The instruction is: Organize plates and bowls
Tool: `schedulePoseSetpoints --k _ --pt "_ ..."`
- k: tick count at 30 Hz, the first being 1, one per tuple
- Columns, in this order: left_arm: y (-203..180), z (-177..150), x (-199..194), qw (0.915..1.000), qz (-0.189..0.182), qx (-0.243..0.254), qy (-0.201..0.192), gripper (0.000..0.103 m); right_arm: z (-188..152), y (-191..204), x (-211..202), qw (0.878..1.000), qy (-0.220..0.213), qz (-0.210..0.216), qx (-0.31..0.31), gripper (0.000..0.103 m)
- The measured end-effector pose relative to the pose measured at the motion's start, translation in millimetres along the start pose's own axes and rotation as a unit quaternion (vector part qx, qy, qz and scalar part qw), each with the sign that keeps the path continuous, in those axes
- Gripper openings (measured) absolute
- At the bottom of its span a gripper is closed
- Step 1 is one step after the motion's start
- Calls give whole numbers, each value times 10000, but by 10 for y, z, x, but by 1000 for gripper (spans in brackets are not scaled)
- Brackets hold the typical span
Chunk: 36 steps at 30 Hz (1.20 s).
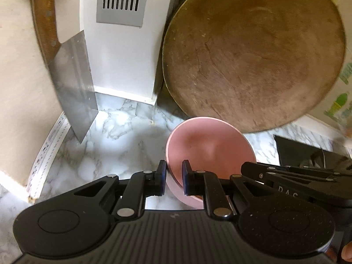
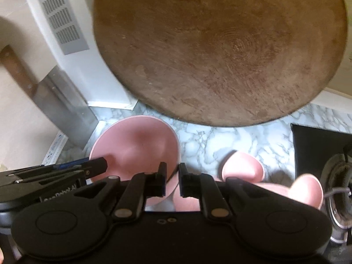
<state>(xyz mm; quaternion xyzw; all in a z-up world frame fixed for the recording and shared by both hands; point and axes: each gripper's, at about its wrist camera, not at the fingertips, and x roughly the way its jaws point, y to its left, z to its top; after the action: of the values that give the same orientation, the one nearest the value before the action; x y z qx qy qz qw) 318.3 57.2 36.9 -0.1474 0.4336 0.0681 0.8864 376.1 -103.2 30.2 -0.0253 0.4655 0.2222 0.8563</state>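
Empty pink bowl [image 1: 209, 145] pinched at opposite rims by left tongs [image 1: 173, 176] and right tongs [image 2: 172, 177], above marble bench [image 1: 105, 136], round wooden board [image 1: 253, 55] behind.

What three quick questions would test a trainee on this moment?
1. True or false: the left tongs are shut on the rim of the round pink bowl.
2. What stands on edge behind that bowl? A) a round wooden chopping board; B) a steel pot lid; C) a white plastic tray.
3. Name the wooden-handled tool with a broad steel blade propped in the left corner.

Key: 1 true; 2 A; 3 the cleaver.
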Motion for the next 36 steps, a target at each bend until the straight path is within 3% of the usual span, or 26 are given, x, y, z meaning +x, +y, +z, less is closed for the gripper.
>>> schedulePoseSetpoints --k 20,36 --pt "-3 -729 -819 9995 -216 218 67 14 -805 277 -868 10000 -26 -86 -41 11" --pt "3 -1251 -924 9982 -233 396 378 14 -1335 334 -1019 9996 201 -179 9 11"
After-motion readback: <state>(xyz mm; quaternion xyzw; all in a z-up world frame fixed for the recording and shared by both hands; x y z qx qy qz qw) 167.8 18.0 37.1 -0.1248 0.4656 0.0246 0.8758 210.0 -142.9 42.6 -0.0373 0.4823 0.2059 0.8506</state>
